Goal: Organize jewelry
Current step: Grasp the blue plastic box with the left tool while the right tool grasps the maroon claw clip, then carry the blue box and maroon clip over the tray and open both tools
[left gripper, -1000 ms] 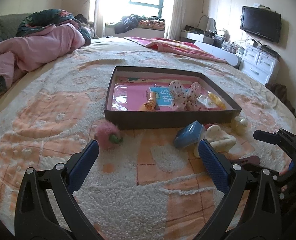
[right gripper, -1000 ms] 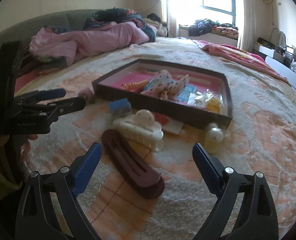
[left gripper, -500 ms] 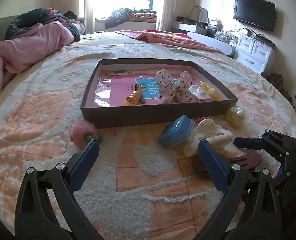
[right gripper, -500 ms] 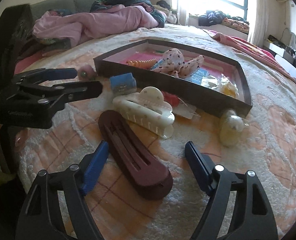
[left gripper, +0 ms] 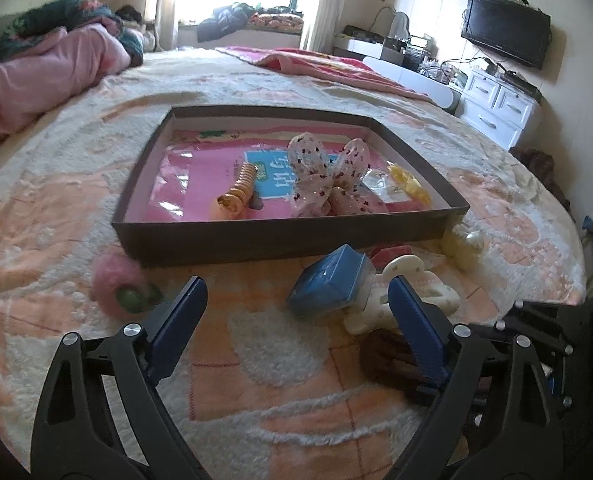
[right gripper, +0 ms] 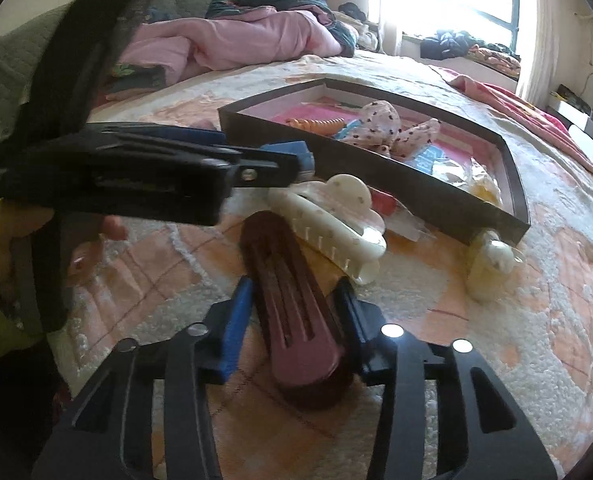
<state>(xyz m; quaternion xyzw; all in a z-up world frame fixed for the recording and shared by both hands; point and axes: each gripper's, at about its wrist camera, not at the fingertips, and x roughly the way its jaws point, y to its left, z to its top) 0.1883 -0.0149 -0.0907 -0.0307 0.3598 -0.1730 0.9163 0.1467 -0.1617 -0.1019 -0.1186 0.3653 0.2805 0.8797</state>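
Two grippers in play. Right gripper has its blue pads closed against both sides of the maroon hair clip, which lies on the blanket with its far end touching the cream claw clip. Left gripper hangs wide open and empty over the blanket, near the blue box. The tray sits just beyond, with a bow and a coiled hair tie inside.

Judgement: grip sits near the clip's broad end. Lift straight up first so the far end clears the claw clip, keep it level, then carry over the tray wall to the bare pink area.
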